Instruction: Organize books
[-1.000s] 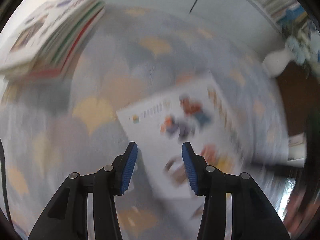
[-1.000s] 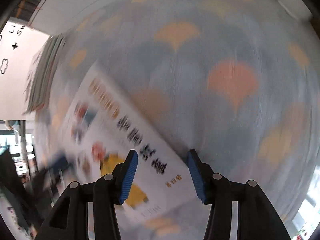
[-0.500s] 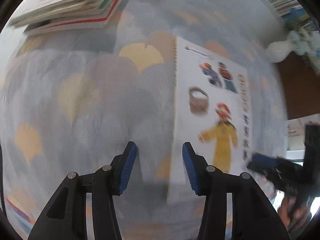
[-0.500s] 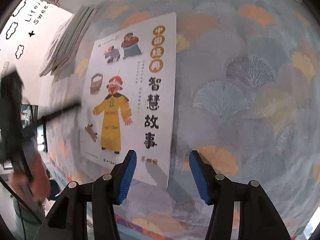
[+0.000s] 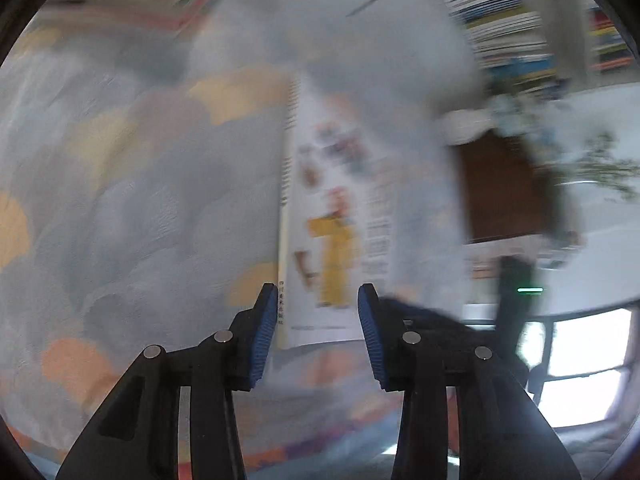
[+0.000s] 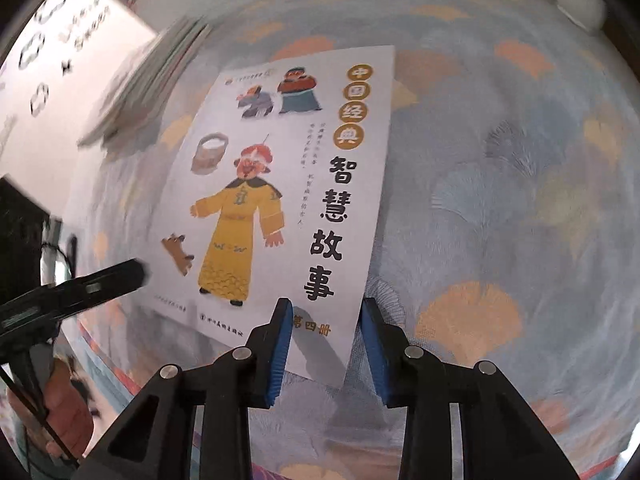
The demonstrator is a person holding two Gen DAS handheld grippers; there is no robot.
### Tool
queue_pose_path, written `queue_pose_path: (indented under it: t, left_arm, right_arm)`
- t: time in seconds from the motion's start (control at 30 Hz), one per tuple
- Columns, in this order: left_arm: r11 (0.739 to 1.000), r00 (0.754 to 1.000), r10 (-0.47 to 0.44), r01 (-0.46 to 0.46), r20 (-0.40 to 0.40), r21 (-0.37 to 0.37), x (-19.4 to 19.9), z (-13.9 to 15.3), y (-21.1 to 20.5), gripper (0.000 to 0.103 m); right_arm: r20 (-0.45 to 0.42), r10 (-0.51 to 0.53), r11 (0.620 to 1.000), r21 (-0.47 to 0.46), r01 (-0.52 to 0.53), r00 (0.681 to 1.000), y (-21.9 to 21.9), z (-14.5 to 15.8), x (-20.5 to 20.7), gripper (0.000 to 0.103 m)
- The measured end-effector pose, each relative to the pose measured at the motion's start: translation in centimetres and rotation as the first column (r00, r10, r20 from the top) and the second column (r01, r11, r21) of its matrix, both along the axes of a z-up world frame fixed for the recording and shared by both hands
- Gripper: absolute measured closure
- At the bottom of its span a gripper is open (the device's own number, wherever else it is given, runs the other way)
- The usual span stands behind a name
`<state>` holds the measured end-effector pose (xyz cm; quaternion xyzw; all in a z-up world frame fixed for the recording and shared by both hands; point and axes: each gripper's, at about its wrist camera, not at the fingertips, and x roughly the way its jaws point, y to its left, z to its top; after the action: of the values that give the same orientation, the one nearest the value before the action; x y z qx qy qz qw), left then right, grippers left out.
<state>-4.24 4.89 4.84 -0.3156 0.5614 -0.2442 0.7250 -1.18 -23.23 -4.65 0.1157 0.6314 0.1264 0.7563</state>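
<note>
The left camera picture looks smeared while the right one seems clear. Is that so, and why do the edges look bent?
Left wrist view: motion blur smears the white picture book, the patterned cloth and the shelved books; only the left gripper is sharp. Right wrist view: the book's cover reads crisply, though the stack of books at the upper left is blurred. Both views are fisheye, which bends the edges.

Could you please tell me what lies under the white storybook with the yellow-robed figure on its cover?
The storybook lies flat on a patterned cloth, which shows on every side. Whatever is directly beneath the cover is hidden.
</note>
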Motion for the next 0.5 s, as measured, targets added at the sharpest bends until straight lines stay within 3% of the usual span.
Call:
queue_pose_path:
  t: [0.07, 0.2, 0.27, 0.4, 0.5]
  left_arm:
    - [0.998, 0.999, -0.025, 0.026, 0.032, -0.053, 0.3, 1.2, -0.4, 0.066]
    - [0.989, 0.998, -0.057, 0.055, 0.011, 0.139, 0.4, -0.7, -2.0, 0.067]
    - [0.993, 0.998, -0.059, 0.063, -0.037, 0.101, 0.2, -2.2, -1.3, 0.083]
    - [0.995, 0.997, -0.065, 0.069, -0.052, 0.072, 0.7, -3.0, -1.9, 0.084]
    - [0.997, 0.994, -0.064, 0.06, -0.091, -0.041, 2.1, -3.3, -2.1, 0.089]
  right_arm:
    - [0.001, -0.011, 1.0, 0.005, 0.011, 1.0, 0.6, -0.3, 0.0, 0.068]
    - [0.003, -0.058, 0.998, 0.015, 0.058, 0.998, 0.5, -0.3, -0.3, 0.067]
    - [0.008, -0.109, 0.993, 0.035, 0.108, 0.994, 0.3, -0.3, -0.7, 0.067]
    - [0.022, -0.153, 0.987, 0.048, 0.152, 0.988, -0.1, -0.1, -1.3, 0.067]
    - [0.012, -0.173, 0.983, 0.067, 0.172, 0.985, -0.3, 0.0, -1.5, 0.067]
